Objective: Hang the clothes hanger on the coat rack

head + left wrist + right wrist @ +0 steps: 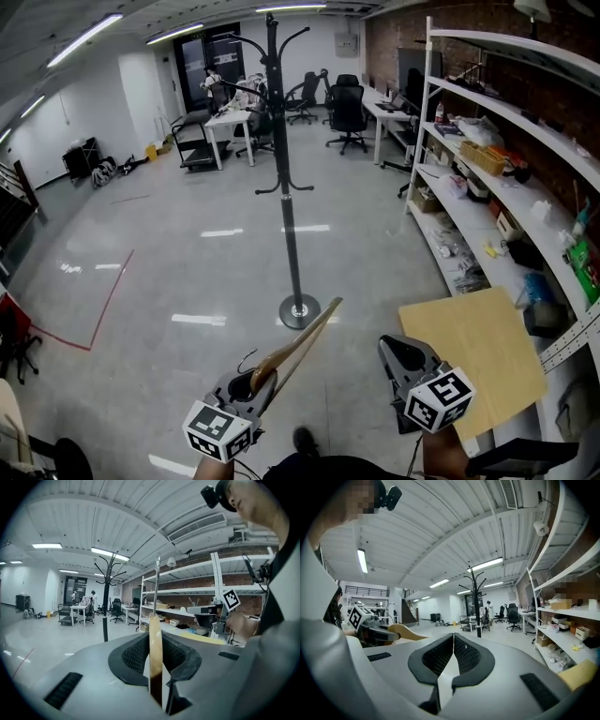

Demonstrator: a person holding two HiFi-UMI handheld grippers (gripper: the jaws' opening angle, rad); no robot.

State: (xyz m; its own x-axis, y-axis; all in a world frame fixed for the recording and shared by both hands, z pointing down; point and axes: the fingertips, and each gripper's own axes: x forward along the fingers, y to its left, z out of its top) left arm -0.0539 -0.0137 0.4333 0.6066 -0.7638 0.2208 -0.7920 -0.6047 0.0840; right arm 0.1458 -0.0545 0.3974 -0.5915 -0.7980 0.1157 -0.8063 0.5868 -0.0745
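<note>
- The shelf unit (525,117) at 3 o'clock holds boxes and loose clutter.
- A wooden board (473,347) lies at 4 o'clock, and the coat rack (290,220) stands at 12.
- The left gripper (251,382) clamps the clothes hanger (298,350), which slants toward 1 o'clock, apart from the rack.
- The right gripper (398,354) is closed with nothing in it.

The pale wooden clothes hanger (298,349), with its thin metal hook, slanted forward from the left tool (261,377), which was clamped on it. The black coat rack (289,187) stood upright on the floor (187,272) just beyond, hooks bare.
</note>
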